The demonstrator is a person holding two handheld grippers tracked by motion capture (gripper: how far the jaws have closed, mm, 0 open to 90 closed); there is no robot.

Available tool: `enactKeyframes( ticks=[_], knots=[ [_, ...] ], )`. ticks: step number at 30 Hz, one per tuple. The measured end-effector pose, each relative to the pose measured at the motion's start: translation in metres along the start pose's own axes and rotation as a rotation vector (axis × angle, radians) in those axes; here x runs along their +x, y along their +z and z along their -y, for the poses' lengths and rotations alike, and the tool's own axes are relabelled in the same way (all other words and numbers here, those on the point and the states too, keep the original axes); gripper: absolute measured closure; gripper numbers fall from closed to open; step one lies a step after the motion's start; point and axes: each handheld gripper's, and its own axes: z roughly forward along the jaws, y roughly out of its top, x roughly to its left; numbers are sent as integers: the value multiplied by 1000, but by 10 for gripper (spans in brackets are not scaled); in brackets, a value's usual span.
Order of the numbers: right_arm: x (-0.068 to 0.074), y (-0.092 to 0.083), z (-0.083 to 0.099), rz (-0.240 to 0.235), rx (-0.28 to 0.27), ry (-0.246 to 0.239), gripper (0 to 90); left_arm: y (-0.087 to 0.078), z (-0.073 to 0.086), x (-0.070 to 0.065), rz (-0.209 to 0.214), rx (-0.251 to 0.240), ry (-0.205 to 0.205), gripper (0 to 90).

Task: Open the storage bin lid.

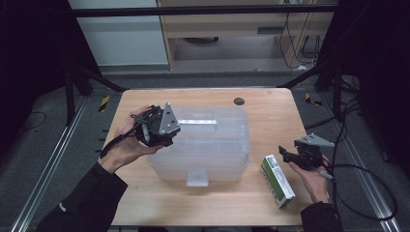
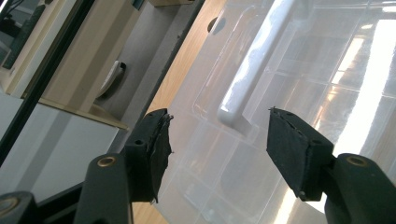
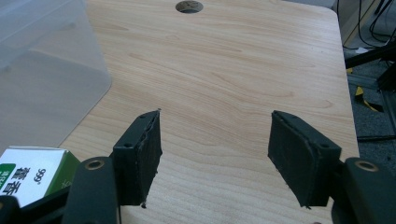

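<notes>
Left gripper (image 2: pixel 217 140) jaws open near bin (image 1: pixel 227 159) handle (image 2: pixel 254 70); center before closing. Right gripper (image 3: pixel 215 154) open, empty, beside box (image 1: pixel 277 181).

You see a wooden tabletop (image 1: pixel 145 193) with a dark round hole (image 1: pixel 239 101) near its far edge, and beyond it a pale cabinet (image 1: pixel 217 29).

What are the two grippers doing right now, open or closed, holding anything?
Left gripper: open, holding nothing, over the clear box near its white handle.
Right gripper: open, holding nothing, above the table beside the green and white carton.
</notes>
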Motion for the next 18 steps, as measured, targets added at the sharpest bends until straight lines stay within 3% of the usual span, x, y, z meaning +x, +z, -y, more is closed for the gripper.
enactKeyframes(
  ticks=[18],
  knots=[
    [1, 2, 1, -5, 12, -5, 354, 21, -12, -7, 9, 61, 123, 408]
  ],
)
